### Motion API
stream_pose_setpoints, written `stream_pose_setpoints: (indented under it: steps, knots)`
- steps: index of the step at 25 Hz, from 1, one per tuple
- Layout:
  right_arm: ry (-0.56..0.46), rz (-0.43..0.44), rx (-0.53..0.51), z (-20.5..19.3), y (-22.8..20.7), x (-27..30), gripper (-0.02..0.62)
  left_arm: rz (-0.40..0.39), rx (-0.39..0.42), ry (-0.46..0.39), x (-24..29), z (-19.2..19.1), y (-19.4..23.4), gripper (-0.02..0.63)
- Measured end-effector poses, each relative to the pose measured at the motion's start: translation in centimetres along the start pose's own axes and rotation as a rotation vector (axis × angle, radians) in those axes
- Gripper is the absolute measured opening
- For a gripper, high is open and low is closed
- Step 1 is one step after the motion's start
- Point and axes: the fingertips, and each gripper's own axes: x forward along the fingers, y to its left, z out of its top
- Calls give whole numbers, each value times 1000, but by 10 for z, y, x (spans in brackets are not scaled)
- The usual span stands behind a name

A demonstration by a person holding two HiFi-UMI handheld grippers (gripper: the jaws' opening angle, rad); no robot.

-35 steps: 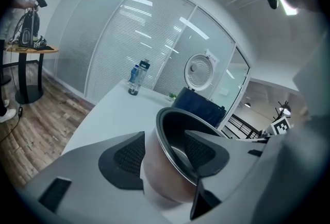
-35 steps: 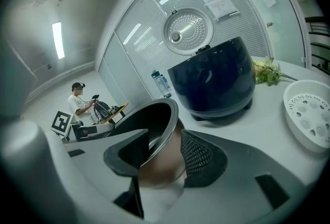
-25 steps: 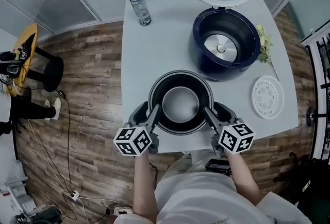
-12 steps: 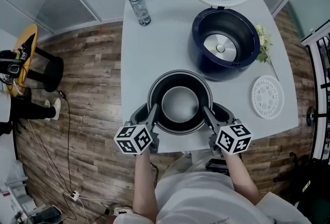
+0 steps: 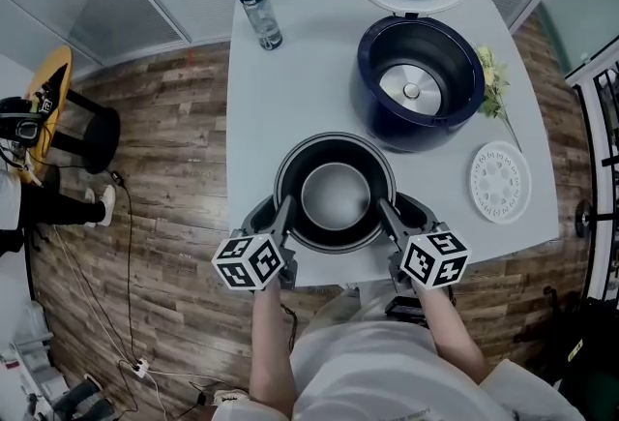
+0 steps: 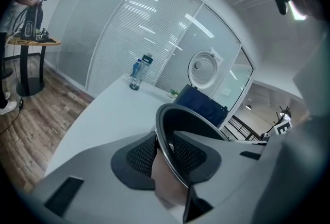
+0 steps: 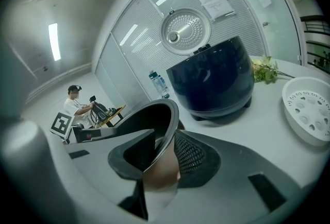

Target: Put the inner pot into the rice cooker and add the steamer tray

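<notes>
Inner pot (image 5: 335, 195) at near edge of surface (image 5: 290, 90), squarely between both hands. Left gripper (image 5: 282, 216) on left rim, right gripper (image 5: 385, 216) on right rim. Fingers of both closing, thin rim pinched between meshed pads. Rice cooker (image 5: 419, 85) ahead and rightward, lid up, nearer right hand. Pot round, dark smooth lining. Steamer tray (image 5: 500, 182) white, perforated, right of pot.

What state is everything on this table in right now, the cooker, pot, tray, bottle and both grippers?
Rice cooker: lid open, no pot inside.
Pot: upright, empty, at the near edge of the table.
Steamer tray: lying on the table beside the cooker, nothing in it.
Bottle: upright, capped.
Left gripper: fingers closing on the pot's left rim.
Right gripper: fingers closing on the pot's right rim.
</notes>
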Motion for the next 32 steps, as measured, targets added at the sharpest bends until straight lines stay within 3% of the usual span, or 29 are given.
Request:
stream_pose_setpoints:
  steps: [10,32]
  knots:
    - [7,6,13,1,7,-5,112,16,-28,-11,-11,-3,2,92]
    - [-109,94,-34,54,40,-39,103,12,0,-185,-54,47,-32,87]
